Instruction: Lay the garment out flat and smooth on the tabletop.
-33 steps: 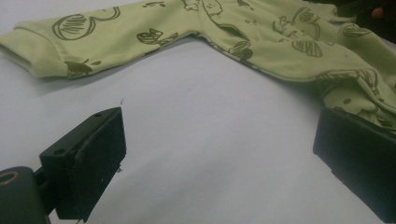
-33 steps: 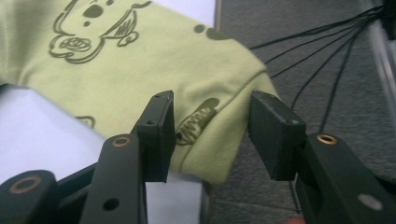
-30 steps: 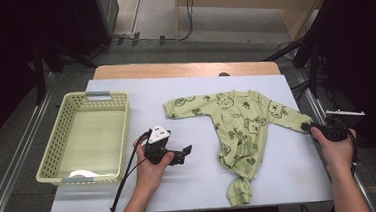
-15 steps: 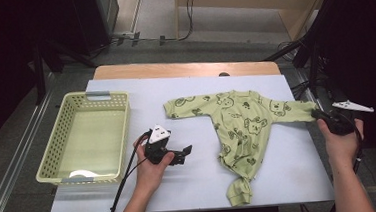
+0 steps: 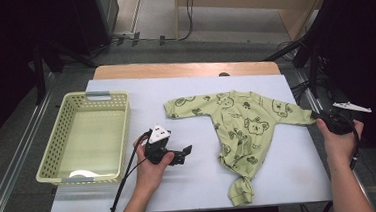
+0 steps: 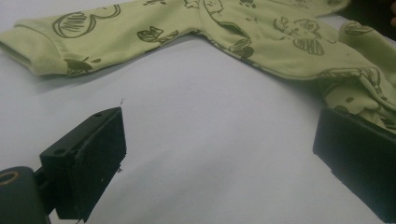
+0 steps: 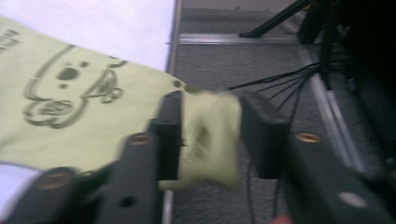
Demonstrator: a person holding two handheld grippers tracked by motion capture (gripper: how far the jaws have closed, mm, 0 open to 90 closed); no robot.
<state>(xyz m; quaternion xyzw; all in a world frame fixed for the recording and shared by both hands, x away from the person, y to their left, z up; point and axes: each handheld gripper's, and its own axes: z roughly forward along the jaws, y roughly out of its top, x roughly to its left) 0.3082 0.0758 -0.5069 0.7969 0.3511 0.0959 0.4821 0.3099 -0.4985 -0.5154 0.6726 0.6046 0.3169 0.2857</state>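
A light green baby garment [image 5: 242,127] with dark animal prints lies spread on the white table cover [image 5: 201,180], its sleeves stretched to either side. My right gripper [image 5: 322,119] is at the table's right edge, at the end of the right sleeve. In the right gripper view the sleeve's cuff [image 7: 210,140] sits between the jaws of that gripper [image 7: 210,135], which have just been opening; the picture is blurred. My left gripper [image 5: 187,153] rests on the table left of the garment, open. Between its jaws [image 6: 219,154] is only bare table, with the left sleeve [image 6: 42,56] beyond.
A pale green plastic basket [image 5: 63,145] stands at the table's left side. Beyond the right edge are dark floor, cables [image 7: 280,77] and stand legs. A wooden strip [image 5: 183,68] runs along the far edge.
My right hand has shifted slightly toward the table's right edge with the sleeve's end, and the sleeve lies straighter. The left hand has stayed put.
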